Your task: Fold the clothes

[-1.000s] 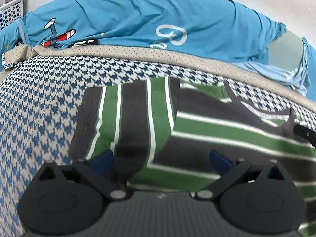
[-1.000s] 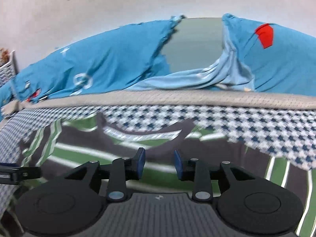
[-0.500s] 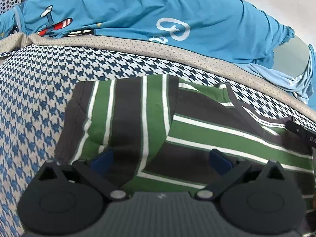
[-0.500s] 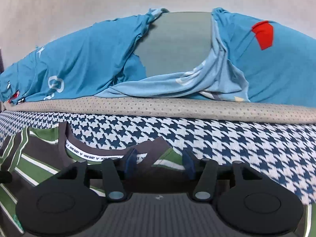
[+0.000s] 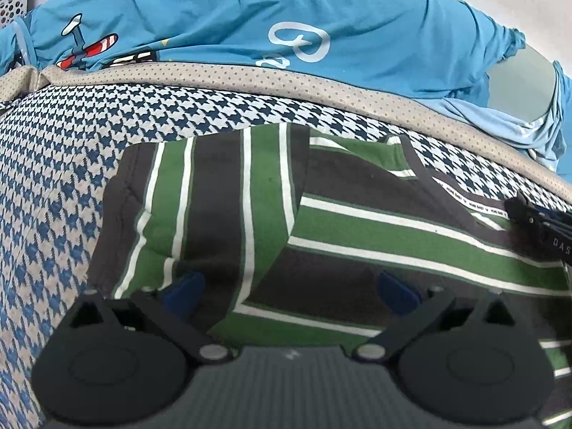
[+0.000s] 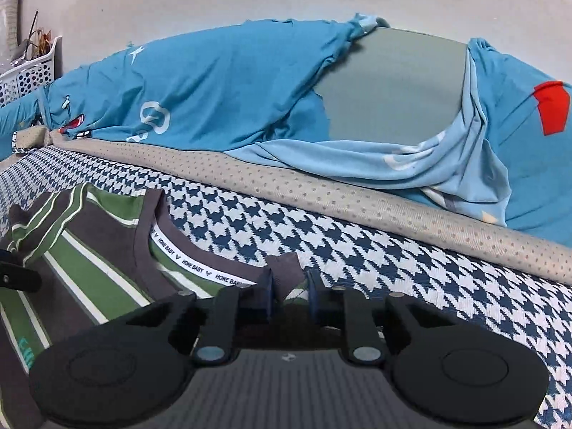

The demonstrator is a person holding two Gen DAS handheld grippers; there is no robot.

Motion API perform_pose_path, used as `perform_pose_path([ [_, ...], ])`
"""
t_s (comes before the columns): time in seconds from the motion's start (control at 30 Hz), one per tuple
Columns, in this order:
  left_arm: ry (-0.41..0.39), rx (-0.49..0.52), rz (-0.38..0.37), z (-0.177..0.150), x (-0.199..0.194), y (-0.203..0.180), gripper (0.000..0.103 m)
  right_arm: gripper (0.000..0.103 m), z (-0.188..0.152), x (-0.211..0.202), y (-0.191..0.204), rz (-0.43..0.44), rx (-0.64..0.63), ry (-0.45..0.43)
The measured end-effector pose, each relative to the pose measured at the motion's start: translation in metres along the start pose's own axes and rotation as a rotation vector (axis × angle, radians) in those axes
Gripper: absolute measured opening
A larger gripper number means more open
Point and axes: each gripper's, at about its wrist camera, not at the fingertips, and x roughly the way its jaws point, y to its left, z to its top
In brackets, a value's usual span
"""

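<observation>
Striped shirt [image 6: 89, 271] collar between right tool [image 6: 289, 291] fingers, on houndstooth cover [image 6: 393, 271].

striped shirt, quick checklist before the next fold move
1. Green, grey and white striped shirt lies on the houndstooth cover: ok.
2. One sleeve already folded over the body: ok.
3. Right gripper around the grey collar edge: ok; firm pinch: cannot tell.
4. Left gripper holding fabric: not ok, jaws wide apart over the shirt.
5. Blue printed bedding off the shirt: ok.
</observation>
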Motion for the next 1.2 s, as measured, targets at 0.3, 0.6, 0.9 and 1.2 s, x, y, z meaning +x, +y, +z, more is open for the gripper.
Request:
perform_pose_path([
  [0.3,0.004,0.048,0.06,-0.006,0.009,-0.009,0.103,0.015,0.0,0.005,0.003,-0.081,0.028,-0.051],
  [0.6,-0.03,0.074,0.115,-0.006,0.012,-0.013,0.103,0.018,0.005,0.01,0.001,-0.137,0.094,-0.042],
  [0.9,-0.07,0.009,0.203,-0.001,0.013,0.015,0.103,0.037,0.004,-0.035,-0.018,-0.111,0.254,-0.026],
  [1.2,-0.078,-0.013,0.292,0.001,0.002,0.026,0.103,0.039,-0.024,-0.09,-0.037,-0.206,0.318,0.072],
])
